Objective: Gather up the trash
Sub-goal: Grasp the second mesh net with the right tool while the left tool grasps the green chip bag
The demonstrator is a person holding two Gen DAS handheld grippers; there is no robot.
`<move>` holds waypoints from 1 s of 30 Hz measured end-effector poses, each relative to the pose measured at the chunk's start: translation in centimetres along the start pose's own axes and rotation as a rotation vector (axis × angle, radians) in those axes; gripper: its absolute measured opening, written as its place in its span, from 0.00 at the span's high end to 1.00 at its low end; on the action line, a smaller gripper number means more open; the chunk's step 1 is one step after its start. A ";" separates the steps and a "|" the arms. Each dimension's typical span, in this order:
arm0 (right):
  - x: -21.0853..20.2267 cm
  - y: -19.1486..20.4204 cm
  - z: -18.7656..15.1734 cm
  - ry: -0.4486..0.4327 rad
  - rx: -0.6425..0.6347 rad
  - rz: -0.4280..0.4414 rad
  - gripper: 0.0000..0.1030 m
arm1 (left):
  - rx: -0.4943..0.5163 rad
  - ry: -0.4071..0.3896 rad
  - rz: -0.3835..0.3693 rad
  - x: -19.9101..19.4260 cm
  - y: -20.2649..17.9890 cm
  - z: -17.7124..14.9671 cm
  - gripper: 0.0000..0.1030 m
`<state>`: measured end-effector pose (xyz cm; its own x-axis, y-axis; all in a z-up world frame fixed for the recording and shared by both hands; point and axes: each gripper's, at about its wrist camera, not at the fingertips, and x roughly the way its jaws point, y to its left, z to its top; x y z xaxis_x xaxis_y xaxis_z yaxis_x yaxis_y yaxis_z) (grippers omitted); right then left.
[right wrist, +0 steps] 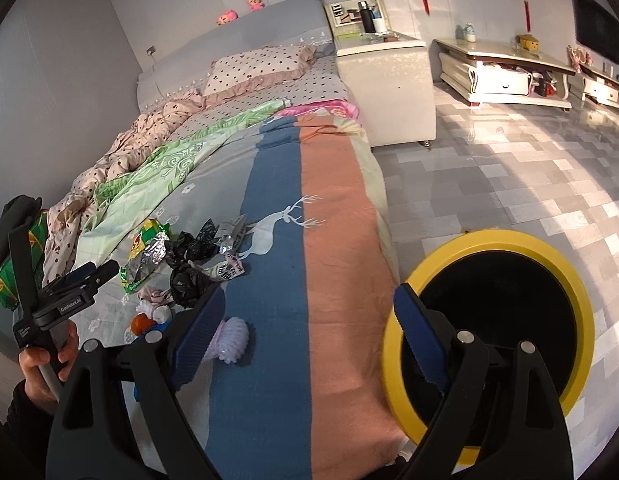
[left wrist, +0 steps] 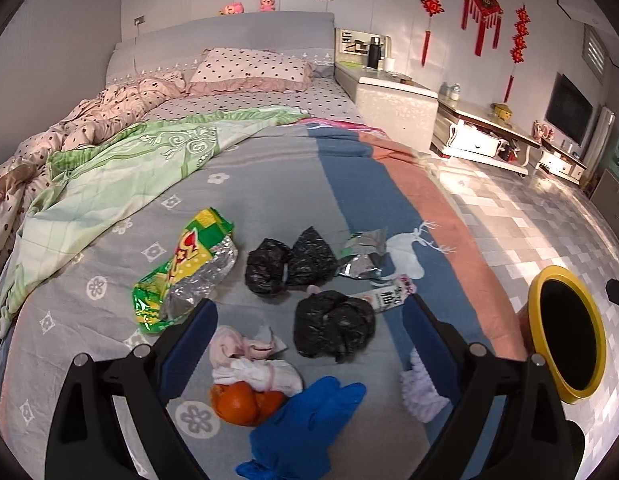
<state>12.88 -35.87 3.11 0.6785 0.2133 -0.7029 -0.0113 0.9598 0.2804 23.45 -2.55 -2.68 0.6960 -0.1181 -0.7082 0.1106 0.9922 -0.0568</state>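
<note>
Crumpled blue rubber glove (left wrist: 305,416) lay nearest left tool (left wrist: 309,320), jaws spread, empty. Right tool (right wrist: 309,312) also agape, nothing held. Orange peel (left wrist: 241,400), black plastic bags (left wrist: 333,328), green foil wrapper (left wrist: 181,264) strewn on bed (left wrist: 269,168). Yellow-rimmed round bin (right wrist: 549,256) stood beside bed. Nearly all trash judged uncollected.

Upper centre: polka-dot pillow (left wrist: 249,70) against grey headboard (left wrist: 229,30), two pink dolls (left wrist: 249,6) perched on top. Left: crumpled green quilt (left wrist: 121,164). Upper right: white nightstand (left wrist: 393,96) beside the bed, red knot ornaments (left wrist: 483,8) hung on the wall, dark television (left wrist: 569,108) mounted at far right.
</note>
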 end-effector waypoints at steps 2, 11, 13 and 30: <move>0.9 1.5 -0.1 0.018 -0.022 0.014 0.20 | -0.012 0.003 0.027 0.4 1.5 0.0 0.13; 5.8 8.0 -1.4 0.117 -0.149 0.065 0.20 | -0.065 0.041 0.134 3.2 7.8 0.0 0.13; 7.0 9.1 -2.0 0.144 -0.179 0.069 0.20 | -0.077 0.054 0.151 4.1 9.0 0.0 0.13; 15.8 13.0 -5.7 0.308 -0.354 0.050 0.20 | -0.109 0.151 0.233 12.8 13.6 0.7 0.13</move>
<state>19.28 -18.95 -8.05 0.4221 0.2534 -0.8704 -0.3246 0.9387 0.1159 34.37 9.45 -12.01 0.5793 0.1128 -0.8073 -0.1223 0.9912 0.0507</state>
